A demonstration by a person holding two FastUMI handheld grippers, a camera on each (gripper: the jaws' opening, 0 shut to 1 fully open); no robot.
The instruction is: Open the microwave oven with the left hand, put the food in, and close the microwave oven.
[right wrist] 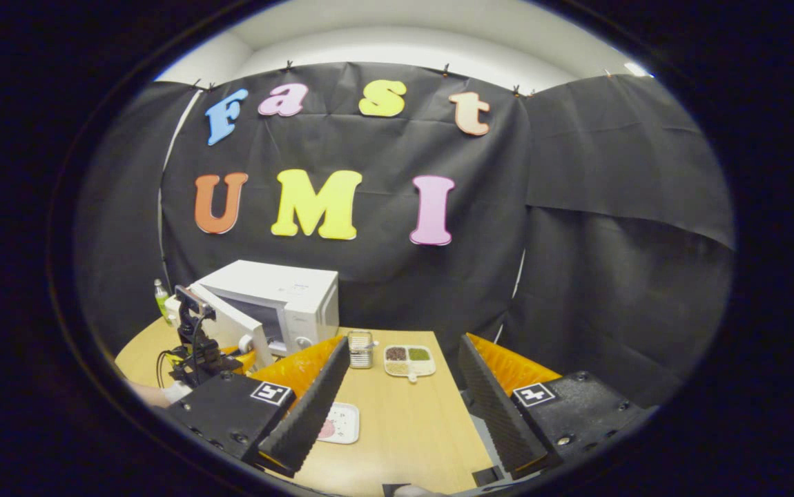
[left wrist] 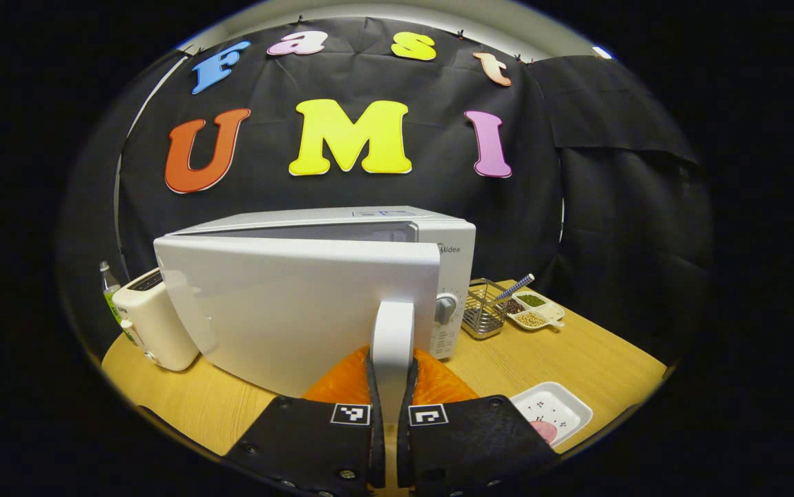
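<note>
Left tongs (left wrist: 391,386) on door handle (left wrist: 393,331) (ajar)

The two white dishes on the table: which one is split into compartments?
The far dish, beside the wire basket, has compartments holding different grains; the near plate is one open square.

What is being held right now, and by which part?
The left hand-held gripper grips the microwave door by its handle. The right hand-held gripper is open and holds nothing.
</note>
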